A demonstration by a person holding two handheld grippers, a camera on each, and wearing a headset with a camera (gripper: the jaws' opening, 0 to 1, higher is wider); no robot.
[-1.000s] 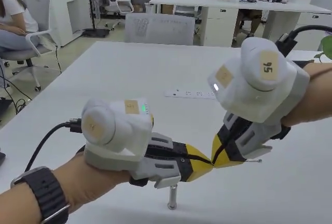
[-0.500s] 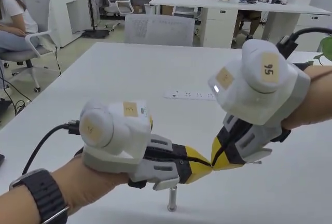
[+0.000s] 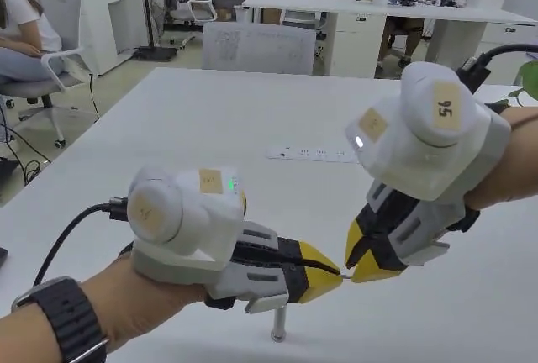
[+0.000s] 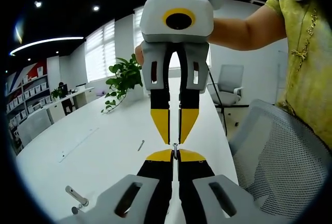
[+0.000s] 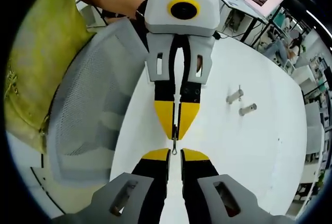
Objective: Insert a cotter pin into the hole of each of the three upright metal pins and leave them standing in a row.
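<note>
My left gripper is shut on a thin cotter pin, whose end pokes out past its yellow tips. In the left gripper view the cotter pin sits between my own jaws. My right gripper faces it tip to tip, a small gap away, jaws slightly apart. In the right gripper view the cotter pin's loop hangs just beyond my right gripper. One metal pin stands upright on the white table under the left gripper. Two more metal pins are farther off.
A white power strip lies mid-table. A loose cotter pin and a metal pin rest on the table. A mesh chair stands at the far edge, and a seated person is at far left.
The two grippers' tips were touching; the right gripper has drawn back a little up and to the right, leaving a gap with the cotter pin showing in it.
</note>
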